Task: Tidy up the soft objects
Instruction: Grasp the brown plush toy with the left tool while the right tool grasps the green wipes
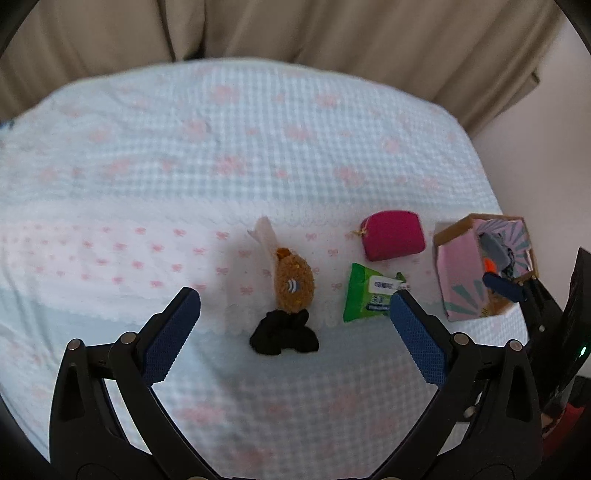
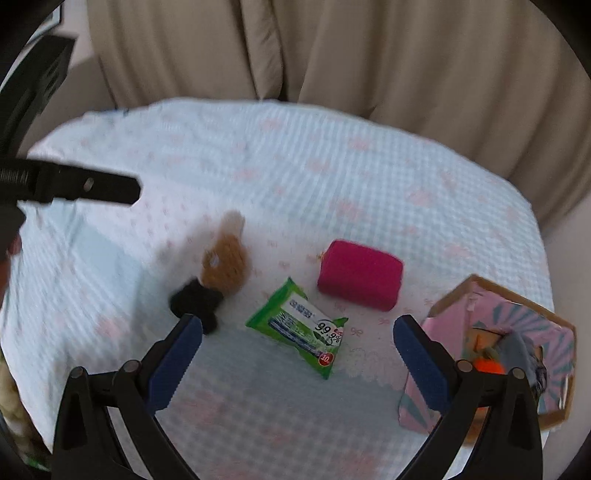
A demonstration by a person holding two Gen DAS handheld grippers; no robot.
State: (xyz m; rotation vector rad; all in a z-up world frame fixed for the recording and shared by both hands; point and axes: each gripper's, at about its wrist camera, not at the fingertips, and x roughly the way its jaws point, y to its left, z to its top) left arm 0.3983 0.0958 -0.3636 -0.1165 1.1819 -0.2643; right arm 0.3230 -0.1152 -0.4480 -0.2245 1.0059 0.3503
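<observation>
Plush (image 1: 293,282) lies on the bedspread (image 1: 184,155), brown, with a white tail end pointing away; landmark for all positions. Black scrunchie (image 1: 284,334) touches its near end. Green wipes pack (image 1: 369,293) lies just right of the plush; pink pouch (image 1: 393,234) lies right and farther back, near the pack. Box (image 1: 452,266) stands farthest right, open top, pink interior; holds grey and orange items, unidentifiable. Beige curtain (image 1: 332,33) hangs behind. Left gripper (image 1: 295,308) has its jaws wide apart, empty, above the scrunchie. Right gripper (image 2: 297,338) is also spread wide, empty, over the wipes pack; one finger overlaps the box in view.
</observation>
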